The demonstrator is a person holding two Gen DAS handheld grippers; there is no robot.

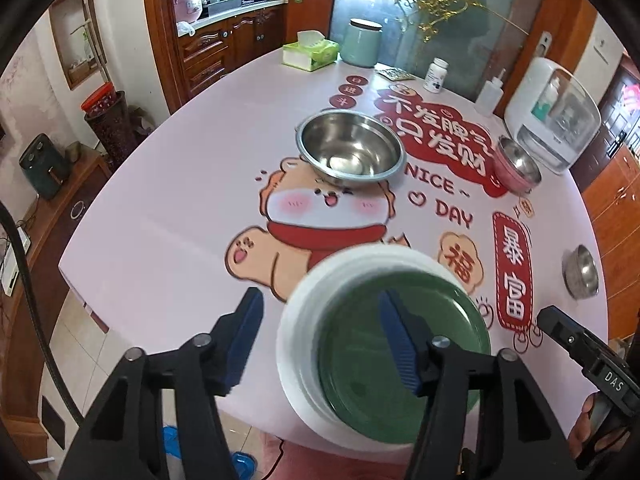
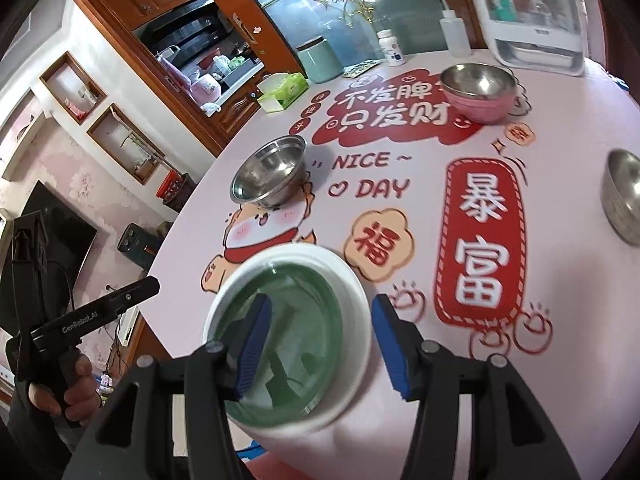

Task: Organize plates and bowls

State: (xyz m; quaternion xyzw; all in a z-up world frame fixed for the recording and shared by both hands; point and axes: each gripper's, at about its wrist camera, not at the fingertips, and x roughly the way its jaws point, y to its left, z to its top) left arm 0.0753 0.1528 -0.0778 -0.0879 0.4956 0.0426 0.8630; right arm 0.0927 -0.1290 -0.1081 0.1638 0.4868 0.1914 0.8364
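Green plate (image 1: 400,360) sits on stacked white plates (image 1: 296,320) at the lower centre of the pink surface (image 1: 160,200). Left gripper (image 1: 320,340) and right gripper (image 2: 318,344) both straddle the stack's rim, jaws parted, pads clear. Steel bowl (image 1: 350,150) stands upper centre.

I see a round table (image 1: 160,208) under a pink cartoon-print cover. On it sit a white plate stack (image 1: 296,320) topped green, a steel basin (image 1: 350,150), a pink-sided bowl (image 1: 516,170), a small steel bowl (image 1: 581,270), a tissue pack (image 1: 310,52) and a mint canister (image 1: 362,42).

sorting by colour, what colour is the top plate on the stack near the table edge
Dark green, sitting on a stack of white plates. The top plate shows best in the left wrist view.
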